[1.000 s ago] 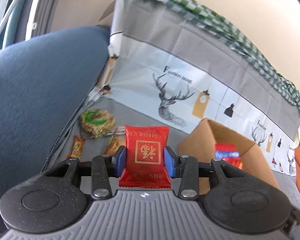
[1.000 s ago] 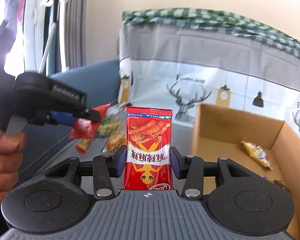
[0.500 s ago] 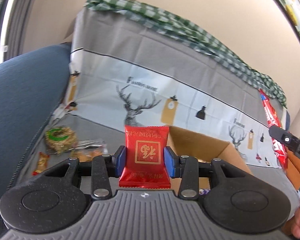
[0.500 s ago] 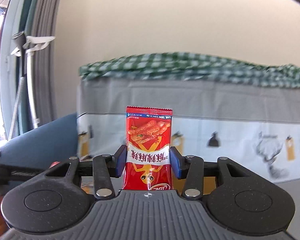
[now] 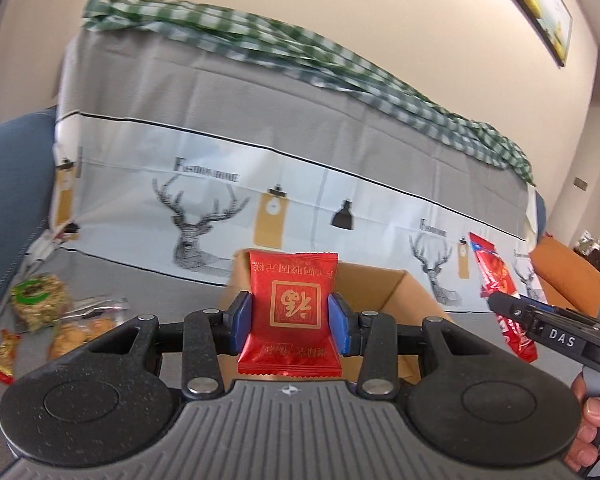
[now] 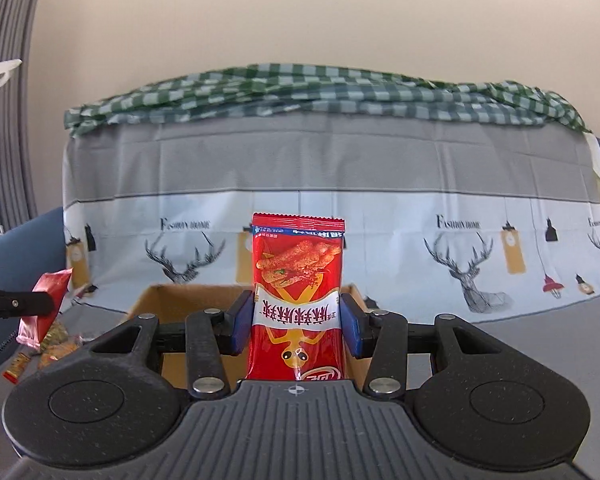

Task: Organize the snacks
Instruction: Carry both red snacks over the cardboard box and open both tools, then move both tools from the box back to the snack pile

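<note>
A deer-print cloth (image 6: 340,240) hung behind; left tongs (image 5: 288,316) pinched a light, crinkly red packet (image 5: 294,304) mid-body above the near box (image 5: 388,292); right tongs (image 6: 296,322) pinched a slippery snack bag (image 6: 298,300) likewise.

A cream wall (image 6: 300,20) backs a sofa draped in grey deer-print cloth (image 6: 320,168), green checked fabric (image 6: 300,92) along its top. Grey curtains (image 6: 8,100), perhaps by a window, hang left.
</note>
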`<state>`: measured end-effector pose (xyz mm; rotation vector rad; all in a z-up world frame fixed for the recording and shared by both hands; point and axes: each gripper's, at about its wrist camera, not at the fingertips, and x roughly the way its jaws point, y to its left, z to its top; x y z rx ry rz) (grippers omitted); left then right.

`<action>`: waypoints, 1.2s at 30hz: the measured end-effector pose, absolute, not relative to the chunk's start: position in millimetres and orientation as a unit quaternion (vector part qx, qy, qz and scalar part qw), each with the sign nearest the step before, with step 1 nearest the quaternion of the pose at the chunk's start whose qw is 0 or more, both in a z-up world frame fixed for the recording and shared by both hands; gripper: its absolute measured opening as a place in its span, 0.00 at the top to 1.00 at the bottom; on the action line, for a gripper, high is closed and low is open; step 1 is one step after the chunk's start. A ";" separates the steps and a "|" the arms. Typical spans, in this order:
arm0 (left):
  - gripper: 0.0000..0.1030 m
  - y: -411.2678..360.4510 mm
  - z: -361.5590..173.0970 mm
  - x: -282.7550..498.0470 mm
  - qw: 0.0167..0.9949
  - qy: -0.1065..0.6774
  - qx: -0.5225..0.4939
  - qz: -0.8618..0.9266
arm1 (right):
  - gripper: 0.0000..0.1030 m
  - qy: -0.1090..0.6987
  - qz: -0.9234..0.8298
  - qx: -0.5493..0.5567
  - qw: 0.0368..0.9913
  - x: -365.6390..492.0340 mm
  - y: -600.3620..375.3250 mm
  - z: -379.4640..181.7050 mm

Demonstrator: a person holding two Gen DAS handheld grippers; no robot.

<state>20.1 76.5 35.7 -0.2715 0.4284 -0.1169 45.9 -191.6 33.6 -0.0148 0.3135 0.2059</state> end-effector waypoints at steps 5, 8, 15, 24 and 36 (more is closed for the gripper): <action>0.56 47.1 34.3 38.3 0.968 0.201 -0.121 -0.090 | 0.54 0.153 0.101 -0.022 0.983 43.4 -194.4 31.0; 0.56 27.8 33.9 50.4 0.970 0.193 -0.100 -0.104 | 0.54 0.151 0.100 -0.032 0.983 43.3 -191.7 30.5; 0.56 10.0 30.4 59.5 0.968 0.193 -0.095 -0.130 | 0.54 0.152 0.094 -0.048 0.983 47.1 -188.5 27.8; 0.51 7.5 30.2 62.7 0.962 0.202 -0.106 -0.148 | 0.52 0.160 0.078 -0.055 0.982 55.5 -181.5 25.4; 0.00 15.3 31.9 65.1 0.967 0.211 -0.093 -0.110 | 0.27 0.161 0.049 -0.054 0.984 60.1 -172.8 21.1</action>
